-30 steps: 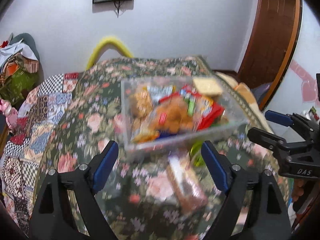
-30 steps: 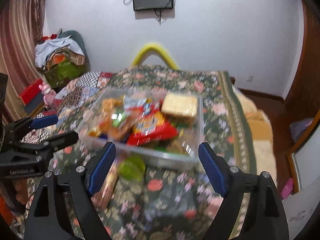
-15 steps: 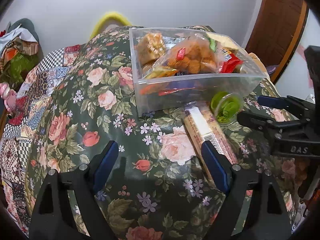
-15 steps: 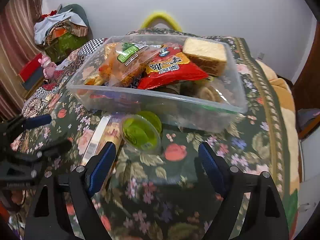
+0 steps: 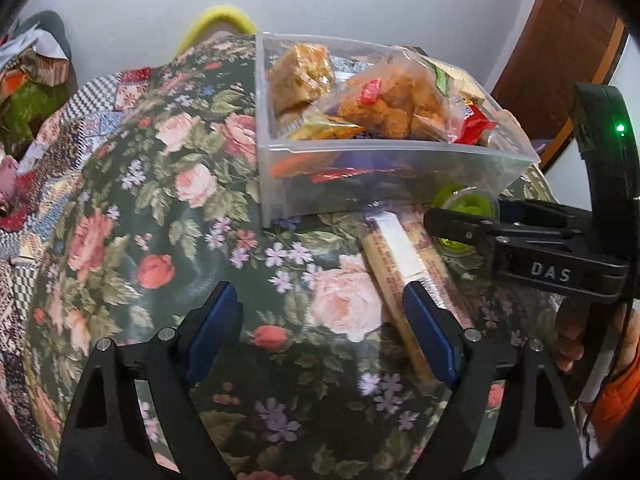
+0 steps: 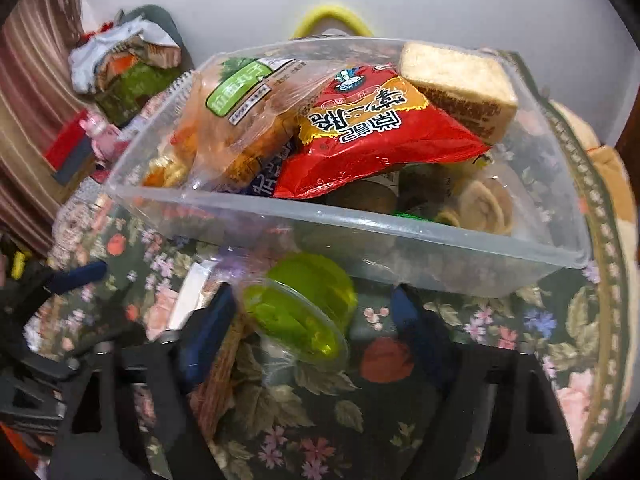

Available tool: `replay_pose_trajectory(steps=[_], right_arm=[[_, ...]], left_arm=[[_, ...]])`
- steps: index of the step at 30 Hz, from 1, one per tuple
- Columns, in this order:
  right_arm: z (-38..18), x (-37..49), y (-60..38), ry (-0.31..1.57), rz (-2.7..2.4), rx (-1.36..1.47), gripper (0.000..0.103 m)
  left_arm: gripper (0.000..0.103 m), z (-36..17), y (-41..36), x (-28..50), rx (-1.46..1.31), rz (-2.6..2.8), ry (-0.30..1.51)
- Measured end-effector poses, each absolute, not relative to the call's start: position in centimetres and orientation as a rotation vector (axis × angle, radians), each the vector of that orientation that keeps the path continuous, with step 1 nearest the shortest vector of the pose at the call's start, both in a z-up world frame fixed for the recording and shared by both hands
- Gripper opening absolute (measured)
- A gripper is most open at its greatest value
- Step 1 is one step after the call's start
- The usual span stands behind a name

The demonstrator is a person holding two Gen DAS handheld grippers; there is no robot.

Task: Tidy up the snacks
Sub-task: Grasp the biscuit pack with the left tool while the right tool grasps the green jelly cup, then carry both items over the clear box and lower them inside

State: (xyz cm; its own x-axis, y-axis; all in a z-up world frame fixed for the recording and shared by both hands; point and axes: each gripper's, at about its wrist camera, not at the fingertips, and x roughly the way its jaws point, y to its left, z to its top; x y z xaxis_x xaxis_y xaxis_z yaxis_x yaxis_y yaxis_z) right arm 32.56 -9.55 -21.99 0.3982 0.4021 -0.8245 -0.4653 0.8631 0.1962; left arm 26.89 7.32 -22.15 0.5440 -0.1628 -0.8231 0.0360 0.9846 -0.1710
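Note:
A clear plastic bin [image 5: 384, 160] [image 6: 400, 240] full of snack packs stands on the floral cloth. In it lie a red bag [image 6: 372, 136], a clear bag of fried snacks [image 5: 392, 96] and a wafer pack [image 6: 460, 80]. A green jelly cup [image 6: 300, 316] [image 5: 466, 204] lies on its side in front of the bin. A long biscuit pack [image 5: 404, 276] lies beside it. My right gripper [image 6: 316, 320] is open, its fingers on either side of the jelly cup. My left gripper [image 5: 320, 332] is open and empty, its right finger over the biscuit pack.
The table has a dark floral cloth [image 5: 168, 216] with a patchwork cover at its left. A yellow chair back [image 5: 220, 20] stands behind the table. Clothes are piled at the far left [image 6: 128, 64]. A brown door [image 5: 568, 40] is at the right.
Both grippers have come down and forward toward the table. The right gripper now straddles the jelly cup. The left one now reaches the biscuit pack.

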Motion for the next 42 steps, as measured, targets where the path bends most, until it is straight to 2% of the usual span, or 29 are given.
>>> replay_pose_trajectory(steps=[11, 13, 15, 17, 20, 28, 42], right_arm=[[-20.9, 29.1, -13.6, 0.972, 0.477, -0.104, 0.055], [-20.5, 29.2, -14.4, 0.964, 0.459, -0.105, 0.055], [-20.3, 28.9, -15.2, 0.958, 0.446, -0.101, 0.055], [-20.1, 28.7, -15.8, 0.953, 0.440, -0.100, 0.055], [-19.7, 28.2, -16.7, 0.937, 0.434, -0.098, 0.055], [-18.5, 27.5, -17.8, 0.910, 0.448, -0.048, 0.055], [-14.0, 27.3, -17.4, 0.771, 0.462, -0.026, 0.055]], left_arm=[[0.084, -21.9, 3.2, 27.0, -0.132, -0.179, 0.995], [0.078, -22.5, 2.1, 27.2, -0.121, -0.189, 1.015], [0.062, -23.1, 0.8, 27.5, -0.086, -0.195, 1.029], [0.054, -23.5, -0.1, 27.6, -0.061, -0.187, 1.026], [0.045, -23.5, -1.0, 27.5, -0.023, -0.179, 1.002], [0.045, -21.5, -1.0, 24.7, 0.002, -0.187, 0.968], [0.045, -14.0, 2.1, 23.3, -0.017, -0.135, 0.791]])
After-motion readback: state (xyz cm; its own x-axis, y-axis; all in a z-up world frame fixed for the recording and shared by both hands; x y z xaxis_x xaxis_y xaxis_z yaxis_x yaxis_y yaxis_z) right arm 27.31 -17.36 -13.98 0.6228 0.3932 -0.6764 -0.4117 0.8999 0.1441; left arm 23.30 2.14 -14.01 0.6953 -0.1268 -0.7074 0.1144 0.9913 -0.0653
